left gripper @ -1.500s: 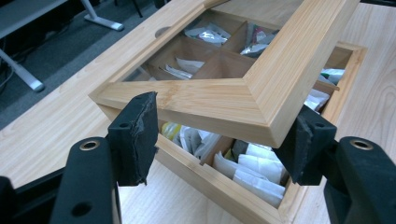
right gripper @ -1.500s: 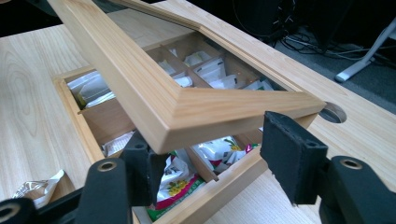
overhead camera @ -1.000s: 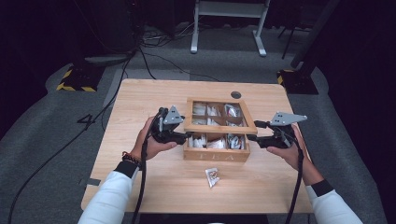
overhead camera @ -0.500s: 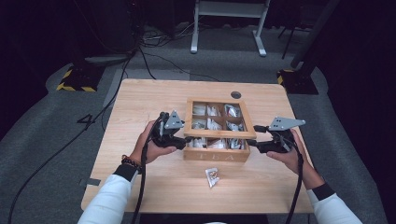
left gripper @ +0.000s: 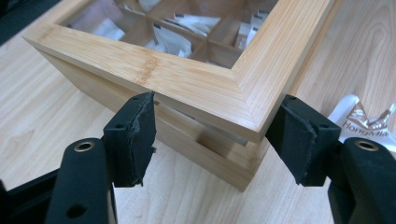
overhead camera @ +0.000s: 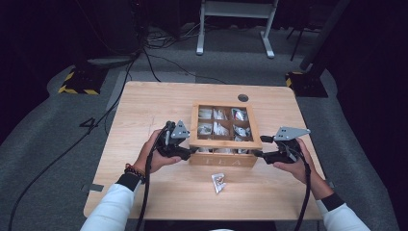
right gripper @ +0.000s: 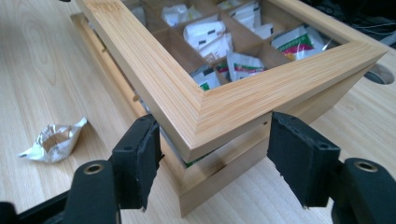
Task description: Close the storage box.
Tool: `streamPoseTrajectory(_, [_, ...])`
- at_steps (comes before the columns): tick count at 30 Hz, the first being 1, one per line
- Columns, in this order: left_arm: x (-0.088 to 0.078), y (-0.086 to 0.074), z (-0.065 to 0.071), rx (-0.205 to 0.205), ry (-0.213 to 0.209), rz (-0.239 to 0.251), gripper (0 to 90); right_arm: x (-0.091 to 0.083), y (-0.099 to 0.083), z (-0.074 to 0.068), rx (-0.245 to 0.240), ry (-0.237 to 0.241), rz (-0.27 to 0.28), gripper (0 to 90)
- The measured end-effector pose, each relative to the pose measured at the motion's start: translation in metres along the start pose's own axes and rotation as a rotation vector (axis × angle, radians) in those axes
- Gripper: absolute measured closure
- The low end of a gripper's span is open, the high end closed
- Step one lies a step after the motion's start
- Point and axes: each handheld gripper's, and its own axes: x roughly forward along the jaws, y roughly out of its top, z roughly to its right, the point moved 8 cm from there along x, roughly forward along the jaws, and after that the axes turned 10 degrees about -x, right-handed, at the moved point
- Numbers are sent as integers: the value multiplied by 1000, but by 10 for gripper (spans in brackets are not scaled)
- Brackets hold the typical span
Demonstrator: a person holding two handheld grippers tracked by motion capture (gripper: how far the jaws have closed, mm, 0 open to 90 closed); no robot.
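Note:
A wooden tea box (overhead camera: 221, 160) with sachets in its compartments sits mid-table. Its glass-paned lid (overhead camera: 224, 143) is tilted a little ajar, with a gap above the front wall. My left gripper (overhead camera: 192, 151) holds the lid's front left corner (left gripper: 243, 112), one pad on the front edge and one on the side edge. My right gripper (overhead camera: 255, 153) grips the front right corner (right gripper: 205, 116) the same way. In the left gripper view (left gripper: 217, 121) and the right gripper view (right gripper: 212, 135) the corner is wedged between the black pads.
A crumpled foil sachet (overhead camera: 219, 182) lies on the table in front of the box, also seen as the sachet (right gripper: 56, 140) left of my right jaws. A round cable hole (overhead camera: 243, 97) sits behind the box. The table's front edge is close to the person's forearms.
The lid's front edge has come down closer to the box. Both hands have sunk slightly with it, the right one more visibly.

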Motion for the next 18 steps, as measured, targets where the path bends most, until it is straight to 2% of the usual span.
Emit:
streamPoseTrajectory(5, [4, -7, 2, 15, 4, -26, 340, 3, -6, -5, -24, -7, -35, 357])
streamPoseTrajectory(8, [4, -10, 3, 7, -15, -29, 340, 6, -10, -7, -23, -8, -45, 367])
streamPoseTrajectory(12, [6, -13, 2, 2, -22, -38, 341, 8, -16, -9, 1, -2, -36, 382])
streamPoseTrajectory(14, [11, -18, 3, 22, -2, -69, 342, 9, -19, -11, -2, 5, -35, 388])
streamPoseTrajectory(18, [12, -20, 4, 14, -13, -56, 355, 7, -20, -12, 21, 12, -10, 409])
